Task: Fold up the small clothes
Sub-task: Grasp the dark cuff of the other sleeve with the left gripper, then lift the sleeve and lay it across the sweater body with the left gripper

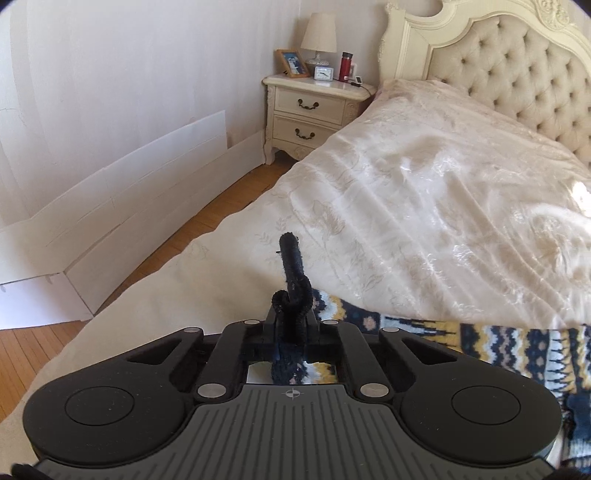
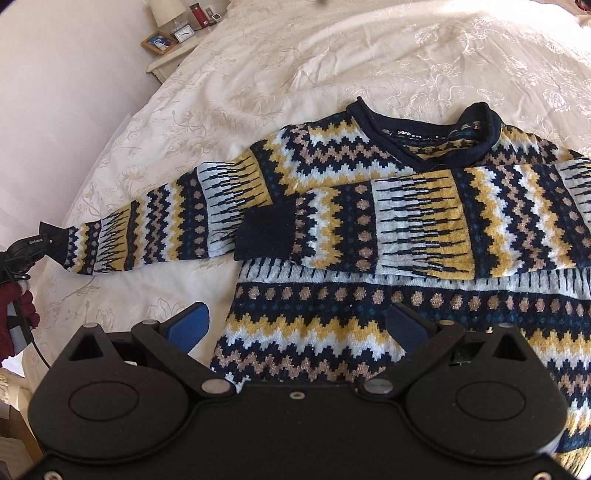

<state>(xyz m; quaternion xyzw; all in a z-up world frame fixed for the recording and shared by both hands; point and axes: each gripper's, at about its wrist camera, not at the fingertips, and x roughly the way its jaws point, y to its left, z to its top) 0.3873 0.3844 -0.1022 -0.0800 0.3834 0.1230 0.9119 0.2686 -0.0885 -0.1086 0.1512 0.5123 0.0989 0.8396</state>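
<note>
On the bed's cream cover, spread flat: a patterned sweater, collar to the far side, lower body to the near side. One sleeve folded across the chest, with its dark cuff near the middle. Other sleeve stretched out to the left, ending at the left tool.

Left tool clenched on that sleeve's navy cuff, with the cuff end standing up between the closed fingers. Held low at the near left edge of the bed, pointing toward the headboard. Right tool released, with blue pads wide apart, hanging above the sweater's lower left part; cannot tell whether touching the knit.

Only in the right wrist view: the whole sweater, and beside the left tool something dark red and knitted, a glove or a sleeve. Clear only in the left wrist view: a nightstand with two shut drawers, carrying a lamp, a photo frame, a clock and a red bottle, plus the wooden floor.
</note>
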